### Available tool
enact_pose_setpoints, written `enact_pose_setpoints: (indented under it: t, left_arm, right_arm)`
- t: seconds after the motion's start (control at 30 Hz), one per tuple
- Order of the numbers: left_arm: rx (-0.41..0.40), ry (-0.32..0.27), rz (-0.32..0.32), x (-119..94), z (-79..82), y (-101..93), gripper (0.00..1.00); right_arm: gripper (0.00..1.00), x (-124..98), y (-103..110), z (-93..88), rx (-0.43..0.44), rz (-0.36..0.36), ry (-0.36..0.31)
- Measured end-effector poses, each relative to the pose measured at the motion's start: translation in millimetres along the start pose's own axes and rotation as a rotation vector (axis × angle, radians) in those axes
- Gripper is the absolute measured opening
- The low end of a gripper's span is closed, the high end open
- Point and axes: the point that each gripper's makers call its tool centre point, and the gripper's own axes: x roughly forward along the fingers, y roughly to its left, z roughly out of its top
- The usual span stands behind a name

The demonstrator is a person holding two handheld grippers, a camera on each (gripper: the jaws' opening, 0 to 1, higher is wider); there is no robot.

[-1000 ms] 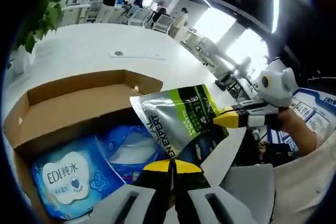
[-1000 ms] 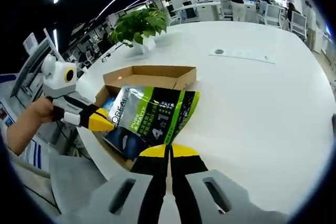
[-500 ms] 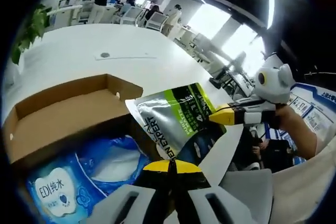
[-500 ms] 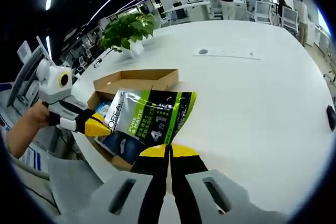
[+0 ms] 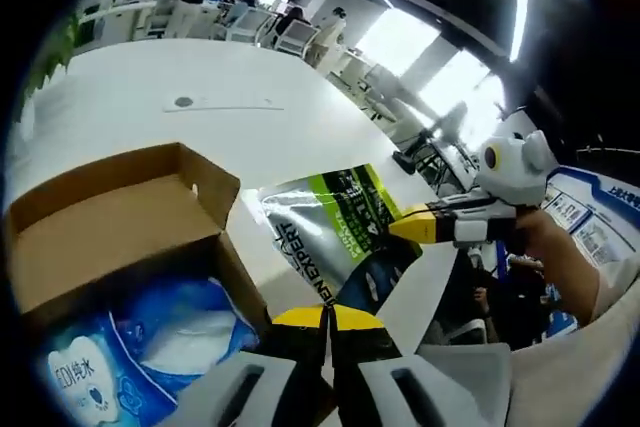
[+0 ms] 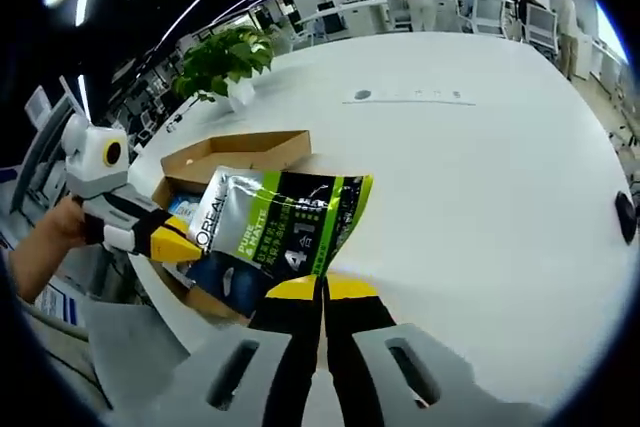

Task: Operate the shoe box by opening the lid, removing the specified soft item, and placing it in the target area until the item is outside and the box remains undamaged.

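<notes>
the green, silver and black pouch (image 5: 335,232) is held up in the air between the two tools, past the front corner of the open cardboard shoe box (image 5: 110,222) and over the white counter (image 5: 150,122). in the left gripper view the left hand-held gripper (image 5: 327,318) has its yellow-tipped jaws pressed together on the pouch's lower edge, and the right hand-held gripper (image 5: 405,229) comes in from the right side, its yellow tip clamped on the pouch's far edge — a person's hand (image 5: 545,242) grips its handle.

in the right gripper view the same pouch (image 6: 275,237) hangs tilted, its printed face toward the camera, with the right hand-held gripper (image 6: 322,289) closed on its bottom edge and the left hand-held gripper (image 6: 185,247) pinching its left side. the shoe box (image 6: 225,152) sits behind and below the pouch on the counter (image 6: 470,177), near the counter's edge, flaps standing open.

inside the box, in the left gripper view, a blue and white pack of wipes (image 5: 90,372) lies flat beside a clear blue packet (image 5: 185,312). a potted green plant (image 6: 222,57) stands on the counter well behind the box.
</notes>
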Motion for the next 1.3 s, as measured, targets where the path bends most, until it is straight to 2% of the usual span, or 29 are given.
enact_pose_setpoints:
  t: [0.33, 0.67, 1.0, 1.3]
  left_arm:
    - [-0.021, 0.018, 0.009, 18, 6.3, -6.4, 0.00]
    - [-0.029, 0.036, 0.026, 35, 12.2, -6.6, 0.00]
    - [-0.040, 0.066, 0.070, 50, 14.7, 0.8, 0.00]
    - [0.007, 0.117, 0.126, 62, 15.6, 11.7, 0.00]
  right_arm:
    - [0.00, 2, -23, -0.8, 0.025, -0.021, 0.002]
    - [0.00, 7, -40, -0.6, 0.014, -0.044, 0.017]
    - [0.00, 19, -53, -0.7, 0.012, -0.053, 0.033]
    - [0.00, 30, -61, -0.1, 0.019, -0.058, 0.042]
